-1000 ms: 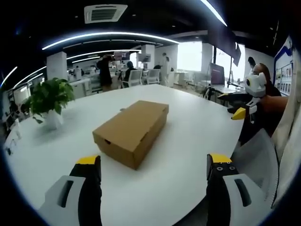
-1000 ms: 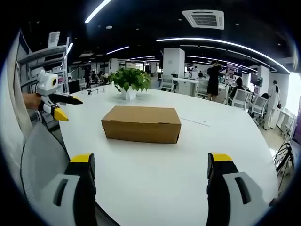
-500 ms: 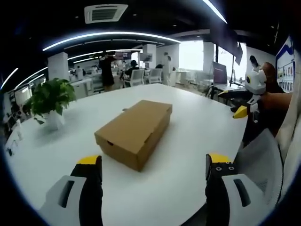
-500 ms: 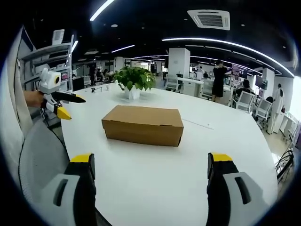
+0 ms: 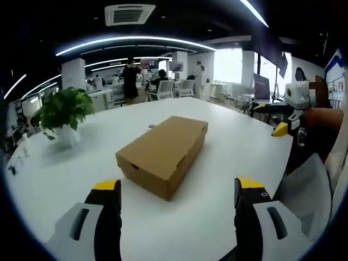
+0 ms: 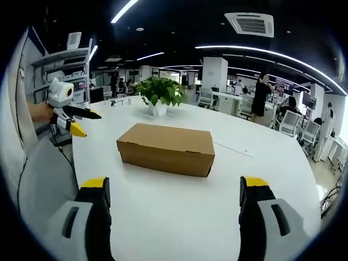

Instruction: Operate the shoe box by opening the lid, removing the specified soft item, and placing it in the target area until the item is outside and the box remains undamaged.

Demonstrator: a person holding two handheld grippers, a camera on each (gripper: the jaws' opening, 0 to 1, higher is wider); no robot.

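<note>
A brown cardboard shoe box [image 5: 164, 152] [image 6: 166, 148] lies with its lid down on the white round table [image 5: 234, 147] [image 6: 179, 212]. My left gripper [image 5: 176, 187] is open, its jaws wide apart over the near table edge, well short of the box. My right gripper [image 6: 175, 185] is open too, likewise short of the box, nothing between its jaws. In the left gripper view, the right gripper [image 5: 288, 111] shows at the right, held by a hand. In the right gripper view, the left gripper [image 6: 68, 111] shows at the left. The soft item is hidden.
A potted green plant [image 5: 62, 114] [image 6: 159, 95] stands on the table's far side. A grey chair back [image 5: 307, 185] [image 6: 46, 174] is close to my grippers. Desks, chairs and several people fill the office behind.
Both cameras have moved slightly nearer the box, which looks a little larger. The box has not moved, and both grippers have stayed open.
</note>
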